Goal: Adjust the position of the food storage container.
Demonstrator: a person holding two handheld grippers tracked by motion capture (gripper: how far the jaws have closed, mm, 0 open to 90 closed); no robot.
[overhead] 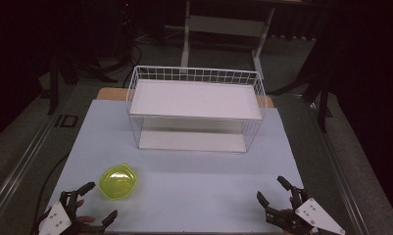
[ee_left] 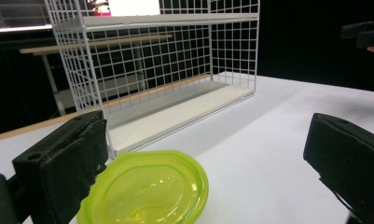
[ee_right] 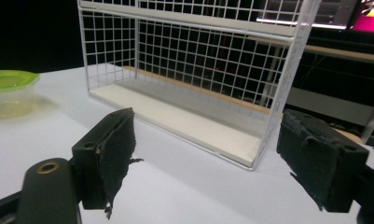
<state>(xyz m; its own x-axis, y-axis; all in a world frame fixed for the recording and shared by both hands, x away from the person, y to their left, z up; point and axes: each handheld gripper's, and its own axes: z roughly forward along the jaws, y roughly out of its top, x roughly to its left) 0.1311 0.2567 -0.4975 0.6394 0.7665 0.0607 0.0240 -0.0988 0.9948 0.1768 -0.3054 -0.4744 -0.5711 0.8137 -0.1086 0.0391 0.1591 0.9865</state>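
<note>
While both tongs idle at the near edge of the worktop [overhead: 194, 186], I note the left tongs [overhead: 97, 200] spread wide and holding nothing, the right tongs [overhead: 271, 190] likewise spread and holding nothing. The tub [overhead: 118, 181], lime-lidded, sits on the worktop just ahead of the left tongs, well short of the rack [overhead: 196, 108]. The left gripper view puts the lid close between its jaws, untouched. The right gripper view gives what the others hide: the tub's clear wall under the lid, far off to its left. The worktop is pale, on a wooden board; the room beyond is dark, with a white frame behind the rack.
</note>
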